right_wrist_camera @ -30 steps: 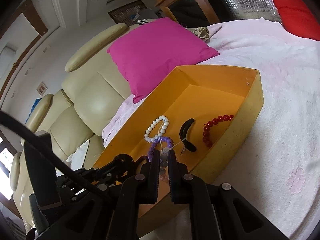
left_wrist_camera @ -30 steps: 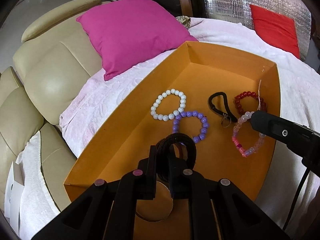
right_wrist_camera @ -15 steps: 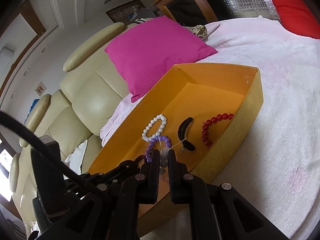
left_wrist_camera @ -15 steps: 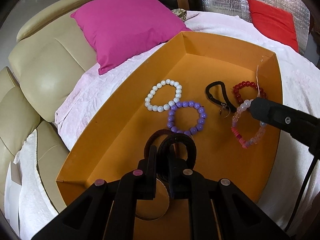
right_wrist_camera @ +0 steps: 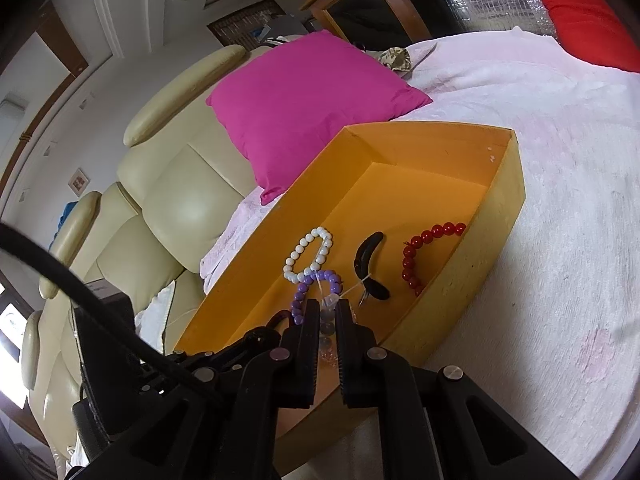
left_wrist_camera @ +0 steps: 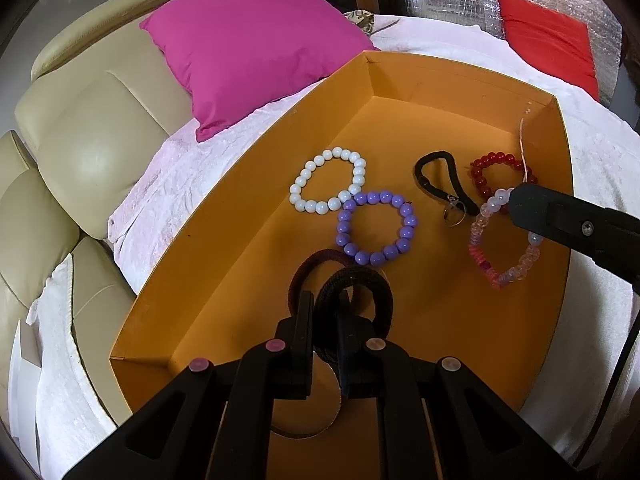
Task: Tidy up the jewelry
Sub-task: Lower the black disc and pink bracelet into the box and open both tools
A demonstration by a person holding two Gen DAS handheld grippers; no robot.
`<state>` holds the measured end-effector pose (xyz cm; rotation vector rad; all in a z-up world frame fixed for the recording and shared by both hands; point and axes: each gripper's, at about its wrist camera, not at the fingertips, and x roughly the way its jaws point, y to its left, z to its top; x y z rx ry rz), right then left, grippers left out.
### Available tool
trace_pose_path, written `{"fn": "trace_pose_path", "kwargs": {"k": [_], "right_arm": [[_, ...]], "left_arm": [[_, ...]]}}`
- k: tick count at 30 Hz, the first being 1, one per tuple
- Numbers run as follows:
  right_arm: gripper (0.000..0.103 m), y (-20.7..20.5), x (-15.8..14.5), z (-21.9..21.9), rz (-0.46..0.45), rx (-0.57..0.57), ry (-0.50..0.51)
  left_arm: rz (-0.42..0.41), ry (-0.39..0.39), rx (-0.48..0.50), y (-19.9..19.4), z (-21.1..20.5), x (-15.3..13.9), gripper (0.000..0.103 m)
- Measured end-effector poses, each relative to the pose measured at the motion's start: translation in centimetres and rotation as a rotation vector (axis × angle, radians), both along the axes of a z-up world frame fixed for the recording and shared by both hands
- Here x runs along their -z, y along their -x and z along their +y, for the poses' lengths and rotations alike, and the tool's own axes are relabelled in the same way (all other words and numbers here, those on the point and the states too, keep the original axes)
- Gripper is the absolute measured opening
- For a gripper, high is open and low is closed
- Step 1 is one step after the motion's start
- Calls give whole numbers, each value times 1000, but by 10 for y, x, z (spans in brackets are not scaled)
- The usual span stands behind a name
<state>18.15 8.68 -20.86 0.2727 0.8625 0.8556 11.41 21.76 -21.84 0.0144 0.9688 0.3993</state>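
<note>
An orange tray [left_wrist_camera: 248, 208] lies on the bed. In it are a white bead bracelet [left_wrist_camera: 328, 186], a purple bead bracelet [left_wrist_camera: 376, 227], a black cord with a ring [left_wrist_camera: 444, 184], a red bead bracelet [left_wrist_camera: 496, 172] and a dark maroon hair tie [left_wrist_camera: 316, 264]. My left gripper [left_wrist_camera: 324, 308] is shut on a black hair tie [left_wrist_camera: 360, 292] low over the tray's near end. My right gripper [right_wrist_camera: 327, 312] is shut on a pink clear bead bracelet [left_wrist_camera: 500, 240], which hangs over the tray's right side; its tip shows in the left wrist view [left_wrist_camera: 520, 200].
A magenta pillow [left_wrist_camera: 248, 48] leans on the cream headboard [left_wrist_camera: 88, 128] behind the tray. A red pillow [left_wrist_camera: 548, 44] lies at the far right. The white bedspread [right_wrist_camera: 560, 200] surrounds the tray. A round cutout [left_wrist_camera: 304, 408] shows in the tray's near floor.
My left gripper has moved forward over the tray with the black hair tie, uncovering the maroon hair tie below. The right gripper has held the pink bracelet nearly still.
</note>
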Motion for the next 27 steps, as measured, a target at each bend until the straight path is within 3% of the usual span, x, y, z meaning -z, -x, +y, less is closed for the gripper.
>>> {"fn": "trace_pose_path", "kwargs": {"k": [6, 10, 14, 16, 19, 27], "right_arm": [[9, -1, 0, 1, 3, 2, 4], [10, -1, 0, 0, 9, 2, 3], [11, -2, 0, 0, 16, 3, 1], [11, -2, 0, 0, 22, 3, -2], [11, -4, 1, -2, 39, 2, -16], [11, -11, 5, -8, 114, -3, -86]], "left_arm": [[5, 2, -2, -1, 0, 0, 13], [-2, -5, -3, -1, 0, -2, 27], [-9, -8, 6, 0, -1, -3, 32], [-14, -9, 4, 0, -1, -4, 42], [-24, -12, -1, 1, -1, -6, 50], [-23, -14, -17, 2, 5, -5, 54]]}}
